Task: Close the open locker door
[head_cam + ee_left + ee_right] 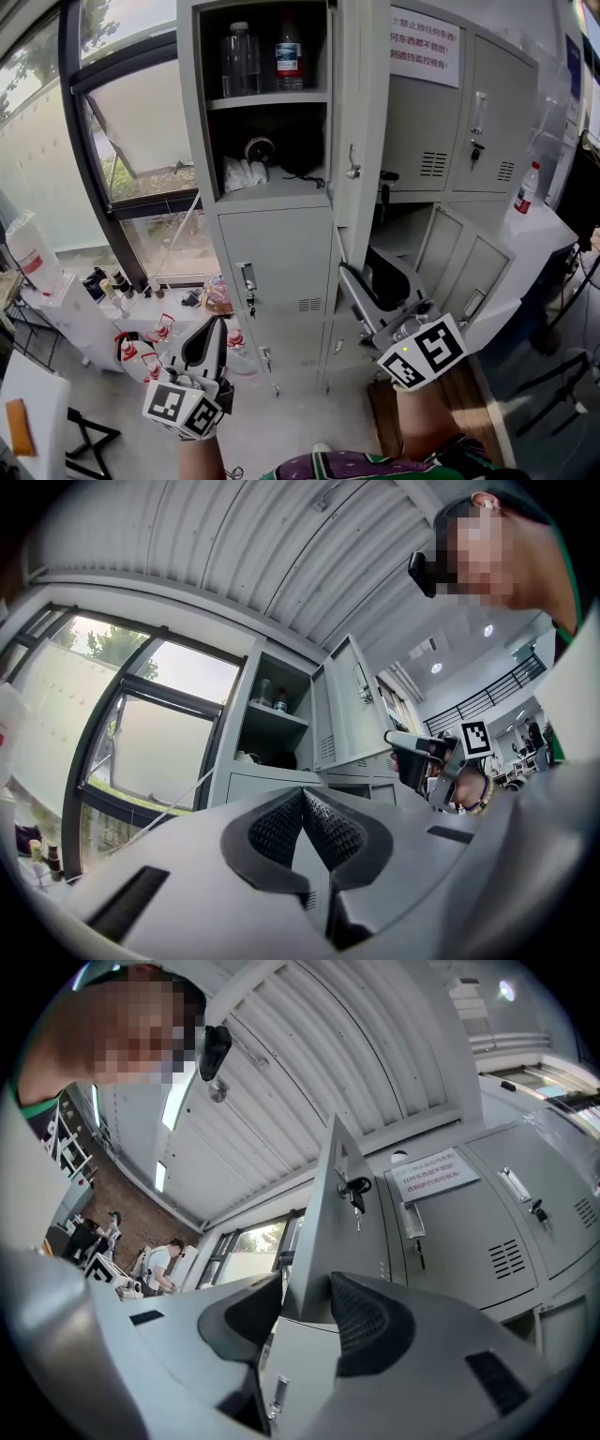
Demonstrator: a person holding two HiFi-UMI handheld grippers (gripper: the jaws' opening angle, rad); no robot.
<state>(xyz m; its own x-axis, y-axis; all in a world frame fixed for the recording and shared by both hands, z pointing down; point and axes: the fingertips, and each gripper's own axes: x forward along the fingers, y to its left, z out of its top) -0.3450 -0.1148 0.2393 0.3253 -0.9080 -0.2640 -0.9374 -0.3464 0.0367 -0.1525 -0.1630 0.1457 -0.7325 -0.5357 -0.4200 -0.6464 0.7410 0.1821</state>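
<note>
The upper locker door [361, 122] stands swung out towards the near side, hinged at the right of the open compartment [267, 94], where two bottles [239, 58] sit on the top shelf. The right gripper [354, 267] reaches up from below to the door's lower corner. In the right gripper view its fingers sit one on each face of the door [328, 1232], and the pads look pressed against the sheet metal, so I judge it clamped on the door. A key [354, 1190] hangs in the lock above them. The left gripper [214, 323] is low at the left, well apart from the locker [272, 244], with its fingers together on nothing. The grasp looks made and the swing not yet done. The next move calls for carrying the door's near edge left and away across the opening, following the hinge's arc. The fingers then need to let go before the door meets the frame, or they may be caught.
</note>
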